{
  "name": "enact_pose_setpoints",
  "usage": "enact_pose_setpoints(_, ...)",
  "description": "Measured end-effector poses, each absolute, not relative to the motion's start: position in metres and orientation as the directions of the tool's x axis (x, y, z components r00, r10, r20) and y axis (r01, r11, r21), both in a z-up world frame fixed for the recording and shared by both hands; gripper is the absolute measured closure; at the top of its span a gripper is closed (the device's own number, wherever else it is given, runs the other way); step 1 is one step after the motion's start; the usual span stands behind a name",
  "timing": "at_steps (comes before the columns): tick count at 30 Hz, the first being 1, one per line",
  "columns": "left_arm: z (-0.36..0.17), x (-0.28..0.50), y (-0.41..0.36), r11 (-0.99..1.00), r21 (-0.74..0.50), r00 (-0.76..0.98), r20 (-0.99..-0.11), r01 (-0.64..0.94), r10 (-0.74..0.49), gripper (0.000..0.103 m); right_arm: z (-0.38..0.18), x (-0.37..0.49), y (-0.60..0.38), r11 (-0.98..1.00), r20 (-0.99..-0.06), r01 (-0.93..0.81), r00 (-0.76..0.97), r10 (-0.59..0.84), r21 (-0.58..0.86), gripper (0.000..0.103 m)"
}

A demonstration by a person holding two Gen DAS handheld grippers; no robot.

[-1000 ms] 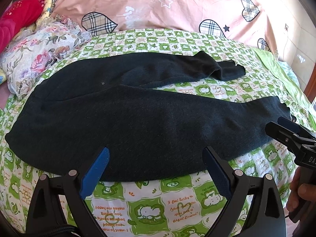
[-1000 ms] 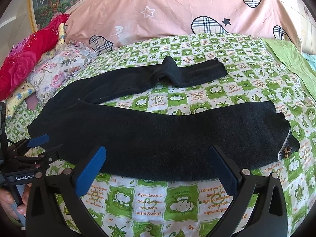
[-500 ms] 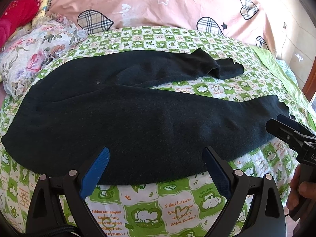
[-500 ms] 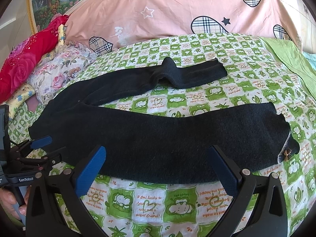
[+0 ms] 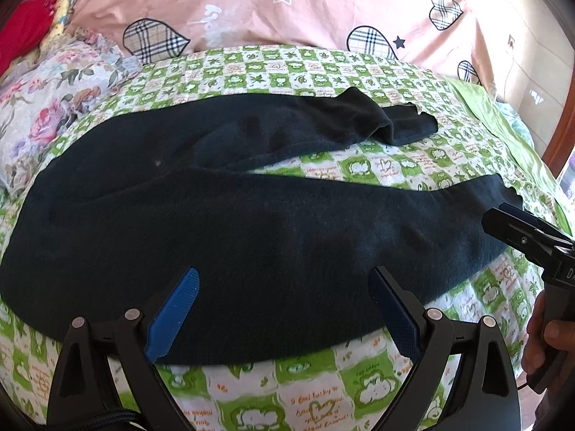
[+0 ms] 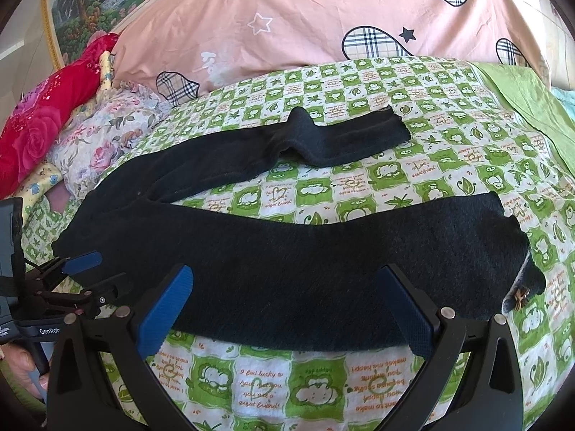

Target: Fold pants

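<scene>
Two claws, both spread wide and holding nothing, so the pants (image 5: 251, 237) just lie flat on the bed (image 5: 323, 388), which has a green-and-white checked sheet. They're dark, stretched lengthwise along the near edge of the bed, with the waist end toward the side where the floral pillow (image 5: 54, 89) sits and the two legs running off the other way. The near leg lies closest to the near edge; the far leg (image 6: 323, 140) angles off toward the pink quilt (image 6: 323, 18) at the head of the bed, with a wrinkle or fold partway down it and a wedge of sheet showing between the legs. The left claw (image 5: 284, 309) sits at the near edge around the hip area, its blue pads (image 5: 172, 316) over the fabric's near hem; can't tell if they touch the cloth. The right claw (image 6: 287, 309) is farther down the near leg, again right at the near hem, pads wide apart. From the left wrist camera you can see it by the near leg's cuff, hand (image 5: 546, 341) on the handle. There's a little brownish bow (image 6: 519, 300) at that cuff's near corner. A red pillow (image 6: 39, 122) sits beyond the floral one.
</scene>
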State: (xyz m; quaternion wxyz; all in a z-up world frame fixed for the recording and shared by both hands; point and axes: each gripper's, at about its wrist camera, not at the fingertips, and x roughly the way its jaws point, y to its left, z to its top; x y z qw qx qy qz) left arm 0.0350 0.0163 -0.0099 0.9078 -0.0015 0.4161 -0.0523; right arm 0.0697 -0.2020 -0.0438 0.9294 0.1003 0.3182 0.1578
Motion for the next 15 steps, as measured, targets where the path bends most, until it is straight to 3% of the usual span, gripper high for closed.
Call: enact_pose_setpoints(15,0.025,0.145,0.014,0.968,-0.043,0.588,-0.787,0.248,-0.185,0.007,-0.012,0.16,-0.239,0.928,-0.585,-0.236,0.724,0.365,0.288,0.0)
